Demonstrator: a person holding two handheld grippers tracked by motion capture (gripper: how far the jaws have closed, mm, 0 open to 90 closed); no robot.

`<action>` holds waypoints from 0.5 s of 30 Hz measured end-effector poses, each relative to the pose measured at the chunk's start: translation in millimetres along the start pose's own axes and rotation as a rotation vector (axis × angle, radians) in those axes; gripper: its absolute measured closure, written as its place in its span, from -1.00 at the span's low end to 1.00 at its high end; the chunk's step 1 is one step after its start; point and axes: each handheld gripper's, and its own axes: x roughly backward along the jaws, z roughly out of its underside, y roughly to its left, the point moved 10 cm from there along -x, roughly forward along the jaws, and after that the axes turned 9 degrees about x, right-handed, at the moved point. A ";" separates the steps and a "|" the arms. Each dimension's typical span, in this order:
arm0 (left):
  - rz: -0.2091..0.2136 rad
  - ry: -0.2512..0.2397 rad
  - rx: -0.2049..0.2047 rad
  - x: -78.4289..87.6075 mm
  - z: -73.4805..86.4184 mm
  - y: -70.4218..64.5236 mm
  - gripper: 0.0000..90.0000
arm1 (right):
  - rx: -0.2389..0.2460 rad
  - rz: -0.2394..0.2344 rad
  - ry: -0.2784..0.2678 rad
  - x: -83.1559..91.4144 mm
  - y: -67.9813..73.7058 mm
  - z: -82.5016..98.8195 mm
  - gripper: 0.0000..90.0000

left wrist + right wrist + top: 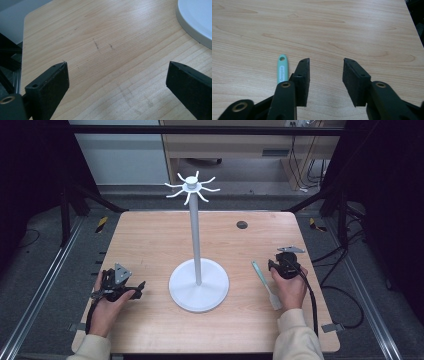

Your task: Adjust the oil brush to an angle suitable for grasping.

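spatula: i see it lying flat on the table (150, 330), spatula (264, 284) just left of my right hand, mint handle pointing away from me, pale blade toward me.
long axis: it runs near-to-far, tilted a little, handle end leaning toward the stand (199, 285).
hole end: in the right gripper view the handle tip with its hanging hole (282, 58) sits just outside my left jaw, not between the jaws.
right gripper: right gripper (280, 265) is half open, nothing held, jaws aimed up the table, roughly along the handle.
left gripper: left gripper (137, 290) is spread wide and empty, low over bare wood, the stand's white base at the edge of its view.
nearer hand: the right one by far; the left is across the stand's base, well apart.
what the move turns on: i judge i must slide the right gripper sideways toward the stand so the handle comes between the jaws, closing across its narrow width.
hooks: the hooks (192, 187) at the top of the pole are the likely goal.
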 end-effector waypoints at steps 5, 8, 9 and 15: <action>0.003 0.003 -0.007 -0.7 0.1 -1.4 -0.91 | 0.007 -0.026 -0.006 1.1 5.7 -2.3 0.50; 0.003 0.004 -0.006 -0.7 0.2 -0.9 -0.91 | 0.023 -0.039 0.000 0.2 8.2 -2.2 0.62; 0.003 0.004 -0.006 -0.7 0.3 -1.0 -0.91 | 0.026 -0.067 0.000 -0.3 13.8 -2.2 0.72; 0.005 0.004 -0.005 -0.6 0.7 -1.3 -0.90 | 0.070 -0.136 0.023 -1.3 29.2 -1.1 0.97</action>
